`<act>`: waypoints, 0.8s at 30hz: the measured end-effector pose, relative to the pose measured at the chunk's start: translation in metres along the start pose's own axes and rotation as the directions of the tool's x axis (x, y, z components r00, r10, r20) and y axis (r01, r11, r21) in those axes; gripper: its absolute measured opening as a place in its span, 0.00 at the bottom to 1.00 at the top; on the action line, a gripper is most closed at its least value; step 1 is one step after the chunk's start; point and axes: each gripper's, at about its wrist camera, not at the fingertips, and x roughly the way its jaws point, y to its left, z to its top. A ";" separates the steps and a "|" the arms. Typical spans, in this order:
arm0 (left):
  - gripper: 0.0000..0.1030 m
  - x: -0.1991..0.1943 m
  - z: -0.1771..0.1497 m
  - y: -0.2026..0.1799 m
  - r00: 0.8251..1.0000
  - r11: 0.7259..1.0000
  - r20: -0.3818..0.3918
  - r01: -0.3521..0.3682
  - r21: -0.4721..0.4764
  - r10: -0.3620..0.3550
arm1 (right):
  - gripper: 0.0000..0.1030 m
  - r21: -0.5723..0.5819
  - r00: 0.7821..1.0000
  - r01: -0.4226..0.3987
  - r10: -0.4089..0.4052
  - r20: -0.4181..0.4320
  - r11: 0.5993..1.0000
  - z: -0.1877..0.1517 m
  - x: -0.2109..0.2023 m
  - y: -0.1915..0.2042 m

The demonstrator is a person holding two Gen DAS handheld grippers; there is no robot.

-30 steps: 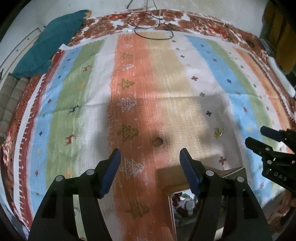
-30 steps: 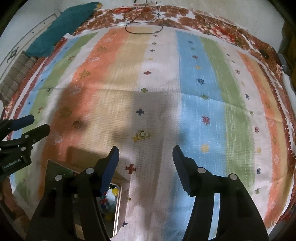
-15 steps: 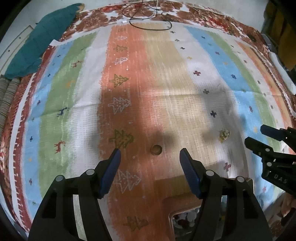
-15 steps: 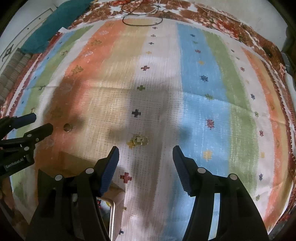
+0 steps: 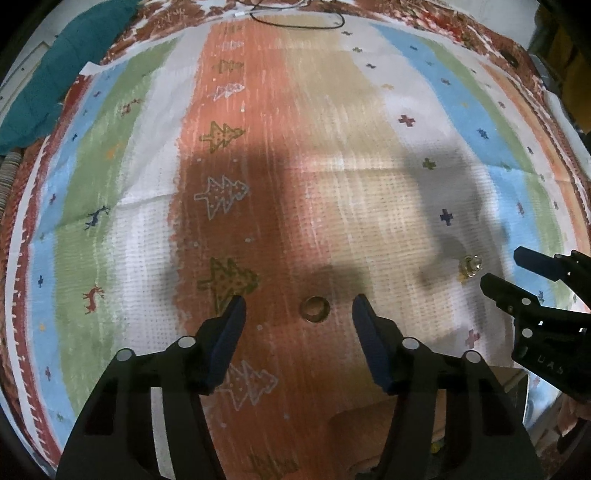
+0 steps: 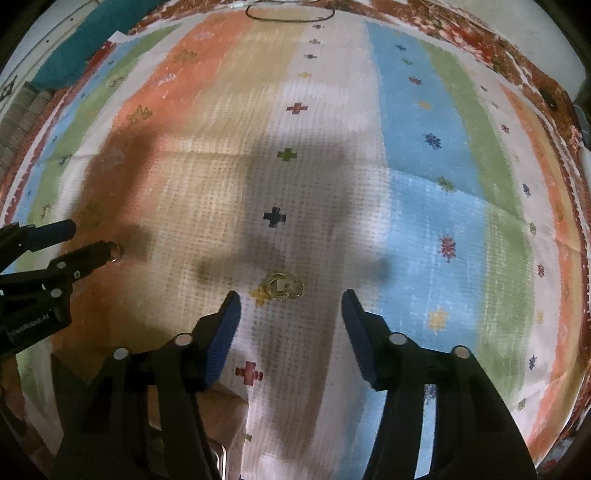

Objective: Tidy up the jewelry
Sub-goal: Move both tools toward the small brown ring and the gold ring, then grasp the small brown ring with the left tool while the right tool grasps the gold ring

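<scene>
A small gold ring [image 5: 314, 308] lies on the orange stripe of the striped cloth, just ahead of and between the fingers of my open, empty left gripper [image 5: 298, 308]. It also shows in the right wrist view [image 6: 116, 253] beside the left gripper's fingertip. A gold jewelry piece with loops [image 6: 283, 286] lies on the white stripe just ahead of my open, empty right gripper [image 6: 288, 302]. It also shows in the left wrist view [image 5: 469, 266], near the right gripper [image 5: 511, 271].
A jewelry box corner [image 5: 515, 384] sits at the near edge between the grippers; its metal rim [image 6: 221, 458] shows low in the right wrist view. A black cable [image 5: 295, 22] lies at the cloth's far end. A teal cloth [image 5: 55, 74] lies far left.
Both grippers have moved forward and down toward the cloth. The ring and the gold piece now sit close to the fingertips. The box has slid almost out of view.
</scene>
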 end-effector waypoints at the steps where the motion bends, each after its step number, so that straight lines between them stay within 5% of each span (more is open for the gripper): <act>1: 0.53 0.001 0.000 0.000 1.000 1.000 -0.003 0.001 0.001 -0.001 | 0.52 -0.002 1.000 0.001 -0.001 -0.004 1.000 0.002 0.002 0.001; 8: 0.43 0.012 0.003 -0.006 1.000 1.000 -0.028 0.000 0.024 0.001 | 0.37 -0.018 1.000 -0.005 0.004 -0.028 1.000 0.009 0.015 0.006; 24: 0.18 0.033 0.003 -0.016 0.998 0.997 -0.056 -0.039 0.068 0.042 | 0.22 -0.029 0.999 0.002 -0.003 -0.053 1.000 0.016 0.036 0.008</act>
